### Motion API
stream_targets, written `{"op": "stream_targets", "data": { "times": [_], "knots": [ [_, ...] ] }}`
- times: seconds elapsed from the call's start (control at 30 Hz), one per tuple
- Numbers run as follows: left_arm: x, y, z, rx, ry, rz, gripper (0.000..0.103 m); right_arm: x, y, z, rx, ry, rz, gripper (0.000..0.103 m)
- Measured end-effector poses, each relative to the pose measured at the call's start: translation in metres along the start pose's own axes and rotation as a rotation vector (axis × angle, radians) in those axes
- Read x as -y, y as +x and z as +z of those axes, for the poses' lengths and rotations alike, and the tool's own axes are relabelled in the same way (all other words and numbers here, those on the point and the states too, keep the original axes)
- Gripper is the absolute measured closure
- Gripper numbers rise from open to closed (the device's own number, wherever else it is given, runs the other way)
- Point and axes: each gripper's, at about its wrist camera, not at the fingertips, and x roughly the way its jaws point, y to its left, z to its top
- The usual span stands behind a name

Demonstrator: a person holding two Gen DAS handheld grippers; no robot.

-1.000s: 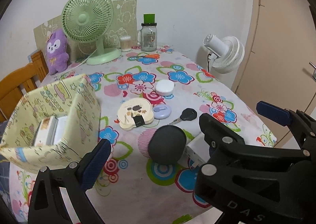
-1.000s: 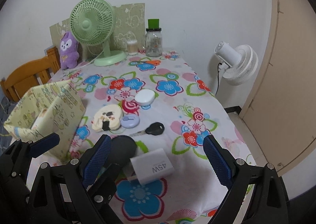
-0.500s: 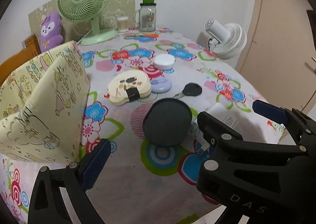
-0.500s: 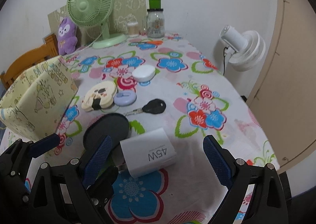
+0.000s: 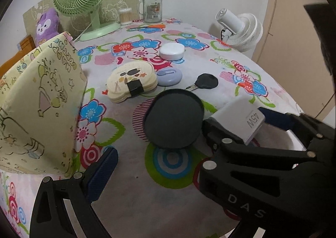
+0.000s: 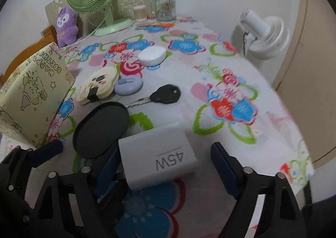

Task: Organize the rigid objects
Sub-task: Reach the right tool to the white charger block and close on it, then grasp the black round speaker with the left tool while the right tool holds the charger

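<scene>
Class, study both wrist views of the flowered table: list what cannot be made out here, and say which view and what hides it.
- Inside of the yellow paper bag: both views show only its outer wall.
- Charger prongs: hidden in the right wrist view by the body; the closing right gripper straddles it, contact unclear.
- Small print above "45W": too small.
- Jar label: too small, both views.
- Left gripper's right finger: cut off in its own view.

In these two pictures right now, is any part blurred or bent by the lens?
Right wrist view: the tablecloth's flowers on the right smear with motion blur, while the 45W charger reads sharp. Left wrist view: mostly crisp. Both views: fisheye bending curves the table edge, and the corners go black.
</scene>
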Motion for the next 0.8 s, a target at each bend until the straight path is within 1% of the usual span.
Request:
{"op": "stream_targets", "data": {
  "times": [0.03,0.07,0.1,0.13,0.43,0.6,0.67,0.73,0.77,0.8],
  "knots": [
    [0.000,0.001,0.001,-0.001,-0.001,0.000,0.003,-0.001,0.000,0.000,0.003,0.001,-0.001,0.025],
    [-0.001,0.001,0.002,-0.002,-0.003,-0.002,0.003,-0.002,-0.001,0.001,0.008,-0.004,0.003,0.036],
    [-0.001,0.001,0.004,-0.001,-0.007,-0.001,0.003,-0.002,-0.001,0.003,0.013,-0.006,0.002,0.041],
    [-0.002,0.002,0.005,0.001,-0.010,-0.002,0.003,-0.002,-0.001,0.005,0.013,-0.002,-0.008,0.043],
    [0.002,0.009,0.019,0.012,-0.007,-0.006,0.003,0.011,0.006,0.016,0.014,0.054,-0.038,0.043],
    [-0.001,0.015,0.026,0.023,-0.010,0.023,0.003,0.022,0.010,0.022,0.016,0.099,-0.049,0.043],
    [-0.003,0.019,0.028,0.015,-0.020,0.020,0.006,0.026,0.012,0.025,0.017,0.111,-0.055,0.043],
    [-0.004,0.022,0.030,0.007,-0.022,0.019,0.011,0.027,0.014,0.027,0.017,0.114,-0.058,0.043],
    [-0.004,0.024,0.031,0.001,-0.023,0.021,0.012,0.027,0.015,0.028,0.016,0.112,-0.061,0.043],
    [-0.004,0.024,0.031,0.007,-0.023,0.027,0.014,0.026,0.015,0.028,0.016,0.111,-0.064,0.043]
  ]
}}
